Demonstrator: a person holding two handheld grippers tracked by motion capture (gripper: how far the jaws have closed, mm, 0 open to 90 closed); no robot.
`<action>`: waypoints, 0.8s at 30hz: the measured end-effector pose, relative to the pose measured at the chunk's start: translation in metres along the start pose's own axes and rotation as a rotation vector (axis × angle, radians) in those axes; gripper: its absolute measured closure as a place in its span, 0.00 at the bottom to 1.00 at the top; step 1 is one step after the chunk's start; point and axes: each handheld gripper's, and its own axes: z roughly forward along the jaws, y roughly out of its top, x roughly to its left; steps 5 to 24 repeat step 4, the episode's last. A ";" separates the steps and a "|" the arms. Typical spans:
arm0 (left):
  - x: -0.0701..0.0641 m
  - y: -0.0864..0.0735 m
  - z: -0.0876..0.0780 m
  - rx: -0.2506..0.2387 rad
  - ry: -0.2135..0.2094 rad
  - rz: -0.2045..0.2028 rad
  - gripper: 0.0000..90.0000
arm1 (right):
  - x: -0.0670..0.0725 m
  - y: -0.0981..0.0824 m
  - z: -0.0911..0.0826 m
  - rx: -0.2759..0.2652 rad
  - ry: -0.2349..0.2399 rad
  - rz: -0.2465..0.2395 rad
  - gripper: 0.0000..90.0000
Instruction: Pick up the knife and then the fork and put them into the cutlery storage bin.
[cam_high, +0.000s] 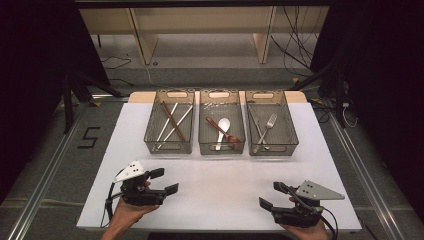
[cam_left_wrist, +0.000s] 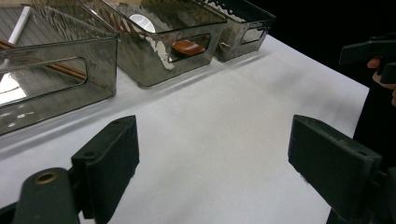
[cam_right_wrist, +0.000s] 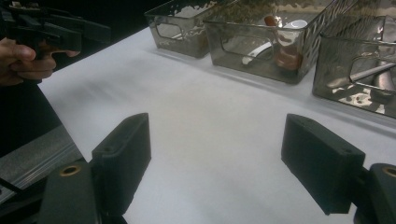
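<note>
We hold the left gripper (cam_high: 164, 181) over the near left part of the white table (cam_high: 220, 180), with its jaws spread apart and nothing between them. In the left gripper view, bare table surface shows between the two black jaws. We hold the right gripper (cam_high: 273, 195) over the near right part of the table, also with its jaws spread wide and nothing held. The two grippers point toward each other and are well apart.

Three smoky transparent bins stand side by side at the far edge of the table, well apart from both grippers. The left bin (cam_high: 150, 131) holds chopsticks (cam_high: 172, 122), some white and some dark brown, lying crossed. The middle bin (cam_high: 221, 147) holds a white spoon (cam_high: 223, 127) and a brown spoon (cam_high: 222, 131), crossed over one another. The right bin (cam_high: 292, 135) holds a silver fork (cam_high: 268, 126) lying across another piece of silver cutlery that we cannot identify.

In the right gripper view, the middle bin (cam_right_wrist: 261, 70) is ahead, and the left hand (cam_right_wrist: 21, 60) grips its tool at the upper left.
</note>
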 end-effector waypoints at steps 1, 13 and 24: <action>0.000 0.000 0.000 -0.003 -0.001 0.001 0.18 | 0.000 0.000 0.000 0.000 0.000 -0.002 0.28; 0.001 0.000 0.000 -0.005 -0.001 -0.005 0.18 | 0.000 0.000 0.000 0.000 -0.001 0.000 0.28; 0.001 0.000 0.000 -0.005 -0.001 -0.005 0.18 | 0.000 0.000 0.000 0.000 -0.001 0.000 0.28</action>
